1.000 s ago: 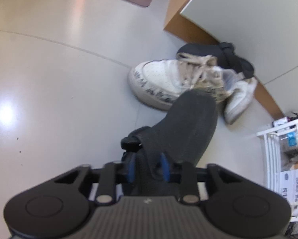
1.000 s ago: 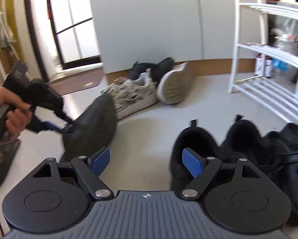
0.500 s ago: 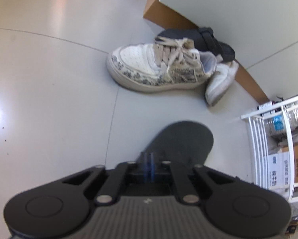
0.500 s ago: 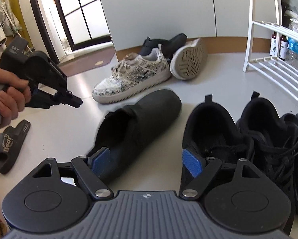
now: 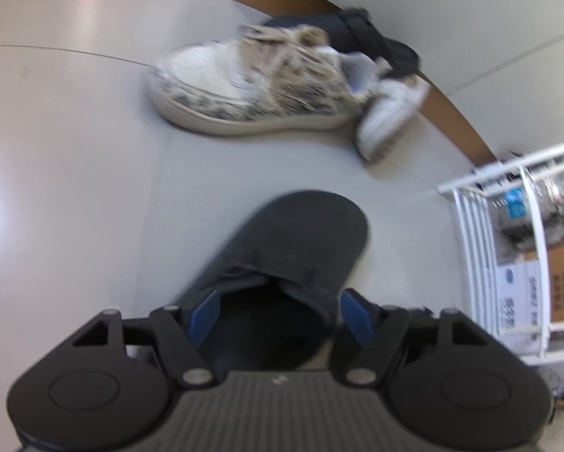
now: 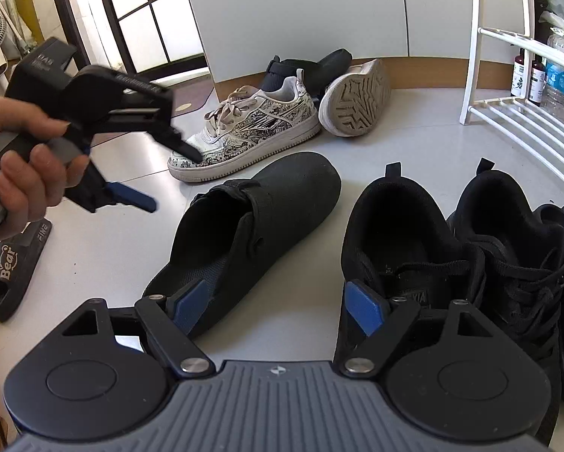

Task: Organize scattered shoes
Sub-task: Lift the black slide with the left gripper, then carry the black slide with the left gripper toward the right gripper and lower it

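A dark grey slip-on shoe [image 6: 259,222] lies on the floor, toe toward the wall, left of a black sneaker [image 6: 402,241]. My left gripper [image 6: 171,180], held in a hand, hovers up and to the left of it. Its jaws are opening, and the pads are clear of the shoe. In the left wrist view the slip-on [image 5: 293,248] shows below, between the blue pads of the left gripper [image 5: 280,314]. My right gripper [image 6: 278,305] is open over the bare floor between the slip-on and the black sneaker. A patterned white sneaker [image 6: 252,132] stands farther back.
The white sneaker's mate [image 6: 353,98] lies on its side by the wall, beside another dark slip-on [image 6: 308,67]. A second black sneaker [image 6: 515,233] sits at the right. Dark slides [image 6: 11,267] lie at the left. A white wire rack [image 6: 508,113] stands at the right.
The left gripper has let go of the dark slip-on, which now rests on the floor beside the black sneakers. Its jaws have spread and it has pulled back. The right gripper stays open.
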The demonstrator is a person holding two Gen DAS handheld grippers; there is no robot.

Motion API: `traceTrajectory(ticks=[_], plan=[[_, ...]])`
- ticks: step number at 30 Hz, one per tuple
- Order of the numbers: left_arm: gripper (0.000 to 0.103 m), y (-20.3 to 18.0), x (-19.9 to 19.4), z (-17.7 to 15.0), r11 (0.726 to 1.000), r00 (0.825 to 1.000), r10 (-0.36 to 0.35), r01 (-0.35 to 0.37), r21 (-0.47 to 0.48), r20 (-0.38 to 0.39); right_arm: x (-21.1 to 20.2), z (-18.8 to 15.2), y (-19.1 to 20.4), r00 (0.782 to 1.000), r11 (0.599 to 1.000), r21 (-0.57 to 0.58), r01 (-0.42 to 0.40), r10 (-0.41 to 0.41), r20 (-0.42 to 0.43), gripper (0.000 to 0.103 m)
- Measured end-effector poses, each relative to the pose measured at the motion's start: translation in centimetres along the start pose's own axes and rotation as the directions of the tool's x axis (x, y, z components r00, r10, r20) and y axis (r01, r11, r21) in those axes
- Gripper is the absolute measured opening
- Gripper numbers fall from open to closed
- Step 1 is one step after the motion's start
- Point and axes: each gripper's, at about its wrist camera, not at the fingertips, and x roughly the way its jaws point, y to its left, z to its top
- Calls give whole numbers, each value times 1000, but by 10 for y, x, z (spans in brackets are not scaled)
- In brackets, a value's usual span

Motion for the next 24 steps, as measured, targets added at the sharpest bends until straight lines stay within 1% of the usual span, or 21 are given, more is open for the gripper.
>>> traceTrajectory(ticks=[4,5,6,7,8,9,12,15,18,24], plan=[[65,-12,14,-4,999,999,-32,32,2,-27,0,0,0,1000,1000,-3,0,0,-2,84],[57,-13,16,-4,999,999,-35,35,-6,-22,0,0,0,1000,1000,-3,0,0,-3,84],[47,-13,21,-4,999,999,-34,34,-22,-10,0,0,0,1000,1000,-4,-1,1,-5,84],[44,-12,24,-3,999,1000,-27,27,-26,-7,1,0,0,1000,1000,-5,-1,1,-6,84],[39,-11,26,-3,999,1000,-22,21,-34,-7,1,0,1,1000,1000,-6,-1,1,-8,84],[30,-8,31,-3,998,1000,-14,14,-56,-8,1,-1,1,1000,1000,-6,-2,2,-9,84],[28,-1,39,-4,995,999,-35,35,-98,-4,3,-1,2,1000,1000,-9,-3,3,-14,84],[21,-3,39,-7,995,999,-51,52,-87,13,4,-2,2,1000,1000,-11,-4,4,-19,84],[19,-5,38,-10,996,999,-53,54,-73,9,5,-2,3,1000,1000,-13,-5,5,-23,84],[18,3,32,-21,994,997,-72,71,-79,-15,5,2,11,999,999,-37,-10,9,-30,84]])
